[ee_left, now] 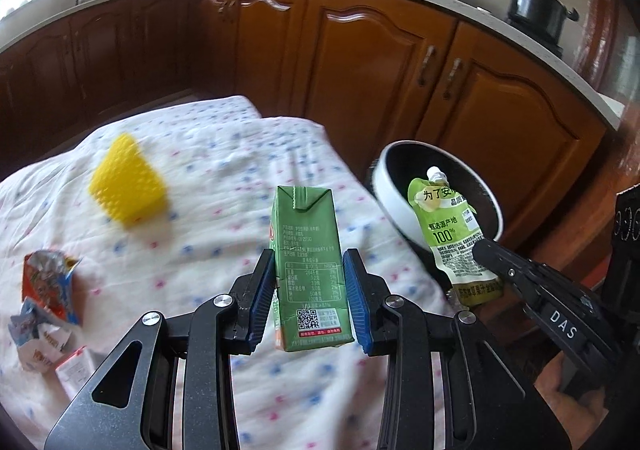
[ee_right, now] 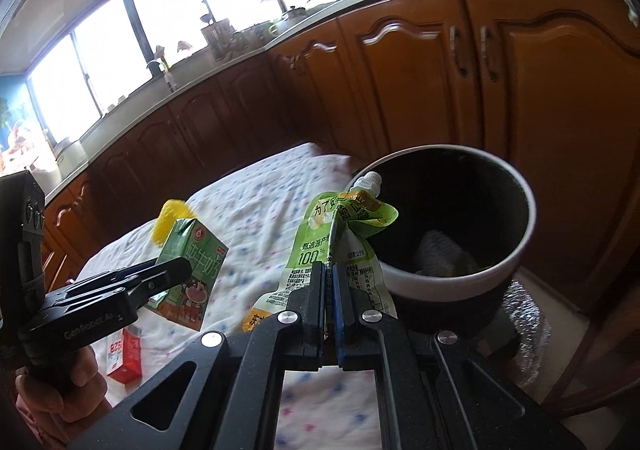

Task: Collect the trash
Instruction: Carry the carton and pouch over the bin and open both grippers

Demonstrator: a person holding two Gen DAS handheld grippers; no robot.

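Note:
My left gripper (ee_left: 309, 264) is shut on a green milk carton (ee_left: 306, 262), upright above the cloth-covered table (ee_left: 224, 170); the same carton (ee_right: 188, 262) shows at the left of the right wrist view. My right gripper (ee_right: 330, 270) is shut on a crumpled green spout pouch (ee_right: 320, 246), held near the rim of a white bin with a dark inside (ee_right: 460, 274). In the left wrist view that pouch (ee_left: 450, 230) hangs in front of the bin (ee_left: 394, 190). Something pale lies at the bin's bottom.
A yellow spiky block (ee_left: 128, 182) sits on the cloth at the left. Crumpled wrappers (ee_left: 50, 286) and a small red and white box (ee_right: 124, 354) lie near the table's near left edge. Wooden cabinets (ee_left: 360, 62) under a counter stand behind; a hand (ee_right: 64, 390) grips the left tool.

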